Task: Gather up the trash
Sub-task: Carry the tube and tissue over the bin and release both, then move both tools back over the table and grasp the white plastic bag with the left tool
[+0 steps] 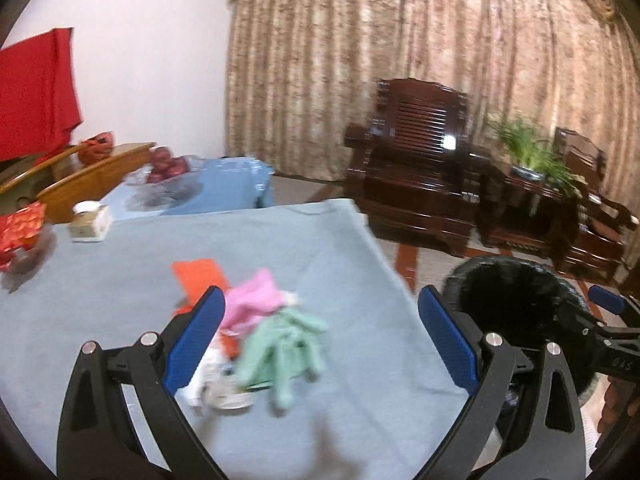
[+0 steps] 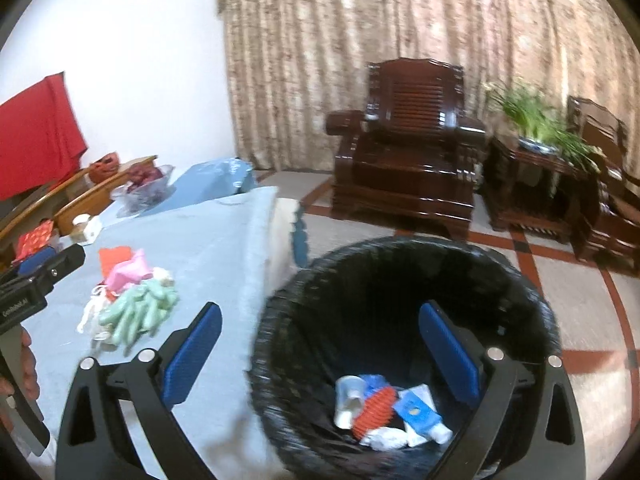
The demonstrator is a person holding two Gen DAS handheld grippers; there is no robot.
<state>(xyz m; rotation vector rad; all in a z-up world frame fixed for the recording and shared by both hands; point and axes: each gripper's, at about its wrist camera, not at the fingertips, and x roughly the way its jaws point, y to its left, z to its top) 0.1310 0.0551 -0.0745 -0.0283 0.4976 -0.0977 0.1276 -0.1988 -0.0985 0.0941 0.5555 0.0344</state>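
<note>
A pile of trash lies on the blue-clothed table (image 1: 120, 304): a green glove-like piece (image 1: 284, 352), a pink piece (image 1: 252, 300), an orange sheet (image 1: 198, 276) and white scraps (image 1: 208, 384). My left gripper (image 1: 320, 336) is open and empty above the pile. The pile also shows in the right wrist view (image 2: 132, 304). My right gripper (image 2: 320, 352) is open and empty over the black bin (image 2: 288, 312), which holds a tube (image 2: 420, 412), an orange item (image 2: 376, 404) and a small cup (image 2: 348, 396). The bin (image 1: 512, 300) stands right of the table.
A small white box (image 1: 90, 222), red packets (image 1: 20, 228) and a fruit bowl (image 1: 166, 172) sit at the table's far side. Dark wooden armchairs (image 2: 408, 152) and a plant stand (image 2: 532, 168) stand by the curtain. The left gripper (image 2: 32, 280) shows at left.
</note>
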